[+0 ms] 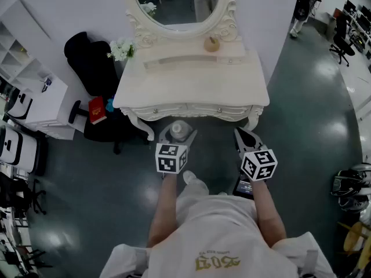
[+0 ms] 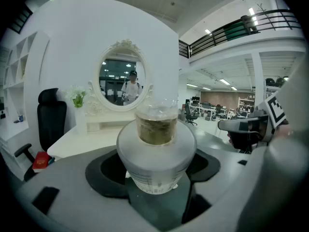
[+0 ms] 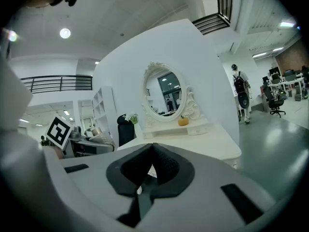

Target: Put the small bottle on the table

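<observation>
Short of the white dressing-table tabletop [image 1: 191,88] front edge, above the floor [image 1: 301,132]: left gripper [image 1: 178,133], fingers spread wide, clamped on the upright small bottle [image 2: 157,144] between them. Right gripper [image 1: 240,135] likewise short of that edge, fingers pressed together, empty.

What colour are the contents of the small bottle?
Murky olive-brown, inside the small bottle; the left gripper view shows it best.

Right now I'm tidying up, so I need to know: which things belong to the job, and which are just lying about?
Job: small bottle, gripped in the left hand-held gripper; white table.
Lying about: flowers, orange ornament, red book, black chair, mirror.
</observation>
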Tool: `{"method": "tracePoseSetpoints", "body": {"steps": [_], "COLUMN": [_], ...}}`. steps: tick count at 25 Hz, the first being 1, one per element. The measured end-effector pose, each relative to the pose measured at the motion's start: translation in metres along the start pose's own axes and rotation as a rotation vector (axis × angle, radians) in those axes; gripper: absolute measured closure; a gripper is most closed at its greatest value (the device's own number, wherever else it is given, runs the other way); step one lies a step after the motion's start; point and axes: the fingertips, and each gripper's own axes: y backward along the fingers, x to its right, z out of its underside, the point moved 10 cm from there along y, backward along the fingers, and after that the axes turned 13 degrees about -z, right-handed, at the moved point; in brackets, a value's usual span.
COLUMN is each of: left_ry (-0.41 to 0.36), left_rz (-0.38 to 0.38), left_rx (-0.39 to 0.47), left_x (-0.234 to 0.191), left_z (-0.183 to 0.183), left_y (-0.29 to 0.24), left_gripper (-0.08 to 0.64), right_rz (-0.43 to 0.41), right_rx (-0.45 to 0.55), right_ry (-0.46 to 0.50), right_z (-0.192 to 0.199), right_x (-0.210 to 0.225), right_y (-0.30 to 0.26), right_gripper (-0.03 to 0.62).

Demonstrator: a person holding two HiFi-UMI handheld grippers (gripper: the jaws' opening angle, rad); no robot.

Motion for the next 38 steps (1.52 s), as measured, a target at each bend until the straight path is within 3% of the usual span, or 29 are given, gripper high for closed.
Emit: {"method": "tracePoseSetpoints", "body": {"steps": [9, 14, 22, 30, 38], "left_ry": [0.004, 0.006, 0.003, 0.014, -0.006], "left_rz": [0.005, -0.001, 0.006, 0.046, 0.134], "left_rx": [-0.004, -0.014, -0.040, -0.055, -0.073], "left_x": [0.015, 0.021, 0.022, 0.015, 0.000], "left_z": [0.004, 0.002, -0.006, -0.024, -0.076], "left_y": [0.011, 0.012, -0.017, -0.113, -0.250], "left_gripper": [0.212, 0.212, 0.212, 0.212, 0.212], "right_rz": [-0.016, -0.010, 0.029, 0.087, 0.189], "right_rx": [0.002, -0.057, -0.047, -0.082, -0.095], "right_ry": [0.002, 0.126, 0.073, 0.044, 0.016], "right_z": [0.004, 0.001, 0.000, -0.001, -0.035], "right_x": [-0.004, -0.006, 0.031, 0.094, 0.184], "right_y": [0.019, 0.021, 0.009, -0.037, -0.111], "right_gripper": [0.580, 0.580, 0.580, 0.580, 0.580]}}
